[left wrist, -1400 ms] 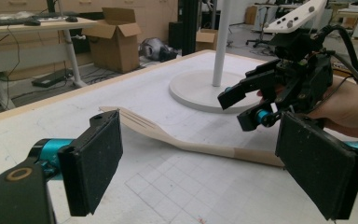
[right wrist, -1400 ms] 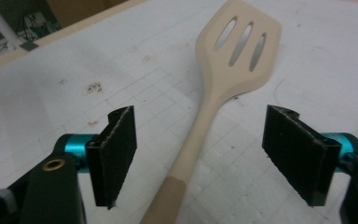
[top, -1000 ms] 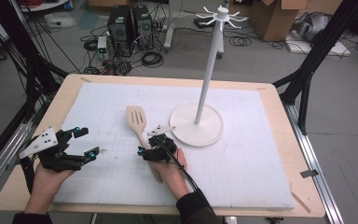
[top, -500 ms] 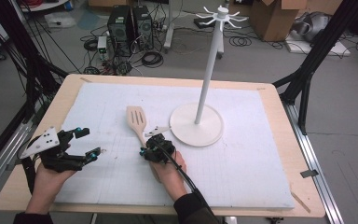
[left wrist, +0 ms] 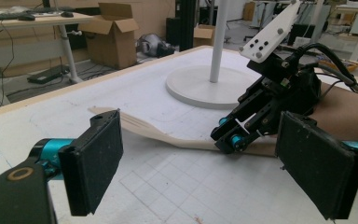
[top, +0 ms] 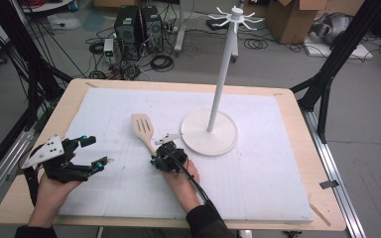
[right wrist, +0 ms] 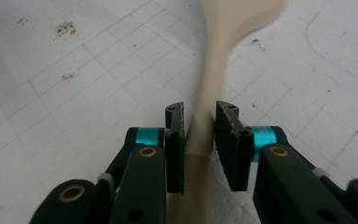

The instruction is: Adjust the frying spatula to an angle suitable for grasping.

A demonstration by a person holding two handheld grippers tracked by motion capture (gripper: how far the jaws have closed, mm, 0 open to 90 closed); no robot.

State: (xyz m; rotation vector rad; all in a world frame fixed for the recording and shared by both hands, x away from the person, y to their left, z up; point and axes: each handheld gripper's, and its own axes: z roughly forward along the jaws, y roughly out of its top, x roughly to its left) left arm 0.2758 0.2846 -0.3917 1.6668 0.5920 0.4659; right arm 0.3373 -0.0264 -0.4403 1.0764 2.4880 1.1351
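A pale wooden slotted spatula [top: 143, 129] lies flat on the white mat, blade pointing away from me. My right gripper [top: 155, 157] has just been closing on its handle. In the right gripper view [right wrist: 199, 126] both pads press the handle of the spatula [right wrist: 214, 70] from either side. The left gripper view looks across at the spatula [left wrist: 140, 128] and the right gripper [left wrist: 228, 140] on it. My left gripper [top: 96, 150] rests to the left of the spatula, jaws wide apart and holding nothing [left wrist: 205, 163].
A white hanging stand [top: 209, 133] with a round base and tall pole topped by hooks stands just right of the spatula. The white gridded mat [top: 258, 168] covers most of the wooden table [top: 297, 114]. Boxes, cables and computers lie on the floor beyond.
The right gripper's jaws have drawn in around the spatula handle. Both hands have stayed in place.
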